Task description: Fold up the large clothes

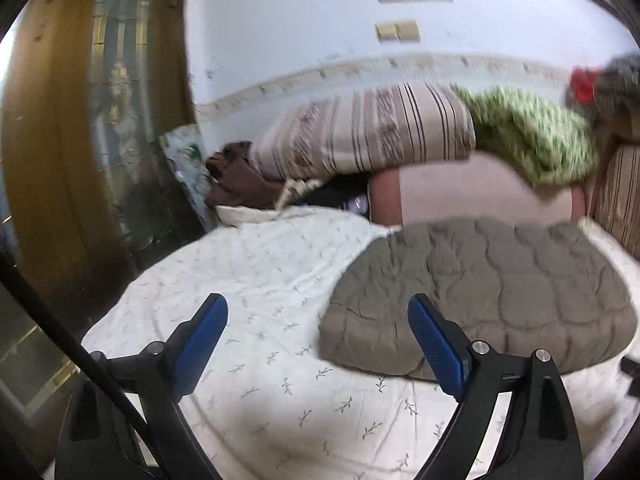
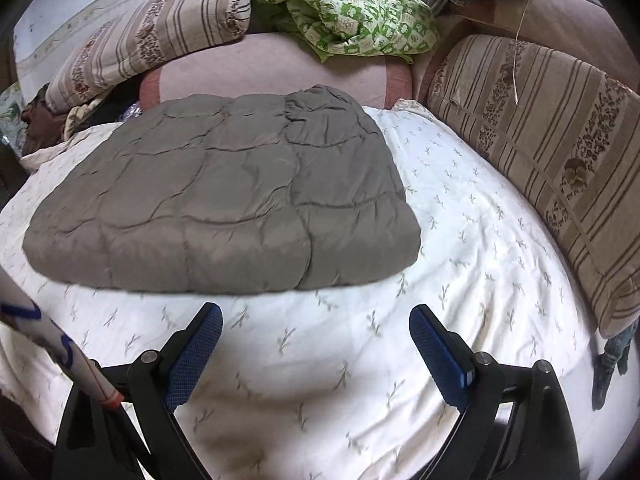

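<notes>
Quilted grey garment (image 2: 224, 196) lies folded (no label readable) on the sprigged sheet (image 2: 460, 248).

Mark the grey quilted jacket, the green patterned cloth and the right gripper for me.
grey quilted jacket (image 2: 224, 196): right wrist view, middle of its top face.
green patterned cloth (image 2: 352, 16): right wrist view, centre of the bundle.
right gripper (image 2: 316, 354): right wrist view, between the fingertips.
</notes>
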Demonstrator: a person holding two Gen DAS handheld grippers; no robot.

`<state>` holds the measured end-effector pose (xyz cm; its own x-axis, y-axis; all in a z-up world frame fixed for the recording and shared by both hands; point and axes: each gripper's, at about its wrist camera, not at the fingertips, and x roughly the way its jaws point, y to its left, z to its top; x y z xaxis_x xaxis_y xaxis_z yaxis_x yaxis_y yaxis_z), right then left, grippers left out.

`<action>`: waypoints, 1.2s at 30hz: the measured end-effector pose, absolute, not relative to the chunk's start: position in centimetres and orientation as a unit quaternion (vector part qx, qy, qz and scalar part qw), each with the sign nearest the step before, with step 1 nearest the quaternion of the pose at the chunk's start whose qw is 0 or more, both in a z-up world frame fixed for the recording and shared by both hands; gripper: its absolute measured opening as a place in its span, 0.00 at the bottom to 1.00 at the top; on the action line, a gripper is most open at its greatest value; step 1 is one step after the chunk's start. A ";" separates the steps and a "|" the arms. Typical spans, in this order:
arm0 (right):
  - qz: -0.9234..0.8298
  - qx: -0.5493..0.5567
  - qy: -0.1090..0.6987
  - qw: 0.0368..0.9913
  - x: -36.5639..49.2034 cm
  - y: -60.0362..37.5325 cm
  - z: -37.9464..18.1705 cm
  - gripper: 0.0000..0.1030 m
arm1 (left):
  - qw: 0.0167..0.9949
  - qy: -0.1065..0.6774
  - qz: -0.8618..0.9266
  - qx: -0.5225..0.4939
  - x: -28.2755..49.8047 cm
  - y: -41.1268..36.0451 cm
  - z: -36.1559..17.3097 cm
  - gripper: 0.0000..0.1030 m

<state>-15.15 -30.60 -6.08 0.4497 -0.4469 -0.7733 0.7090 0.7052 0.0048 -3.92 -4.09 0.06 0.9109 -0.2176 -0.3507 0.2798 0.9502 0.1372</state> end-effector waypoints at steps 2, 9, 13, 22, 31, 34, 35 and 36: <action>-0.340 0.167 0.391 0.839 -15.7 -29.8 -5.8 0.94 | 0.976 0.160 -0.127 0.075 -5.2 -3.0 1.0 0.96; -0.320 0.160 0.373 0.856 -17.4 -26.6 -4.1 0.94 | 0.965 0.191 -0.163 0.076 -8.2 -2.4 1.4 1.00; -0.320 0.144 0.371 0.860 -18.2 -25.1 -3.6 0.94 | 0.944 0.250 -0.201 0.081 -8.6 -3.0 0.2 1.00; -0.314 0.176 0.392 0.846 -20.6 -24.0 -4.1 0.94 | 0.928 0.285 -0.226 0.084 -11.7 -3.8 -0.6 1.00; -0.321 0.149 0.395 0.848 -22.6 -21.6 -4.5 0.94 | 0.915 0.324 -0.223 0.087 -13.5 -4.2 -1.0 0.99; -0.333 0.149 0.386 0.847 -23.3 -21.7 -4.2 0.94 | 0.912 0.330 -0.222 0.101 -14.1 -4.6 -1.3 0.99; -0.338 0.149 0.383 0.847 -23.5 -21.7 -4.1 0.94 | 0.911 0.330 -0.224 0.107 -14.4 -4.8 -1.5 0.99; -0.341 0.150 0.381 0.846 -23.7 -21.7 -4.1 0.94 | 0.910 0.329 -0.227 0.112 -14.7 -4.9 -1.5 0.99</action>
<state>-23.67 -21.66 -4.06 0.4772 -0.4632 -0.7468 0.6916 0.7222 -0.0060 -14.66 -4.95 -1.53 0.6801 -0.3386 -0.6502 0.4868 0.8718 0.0551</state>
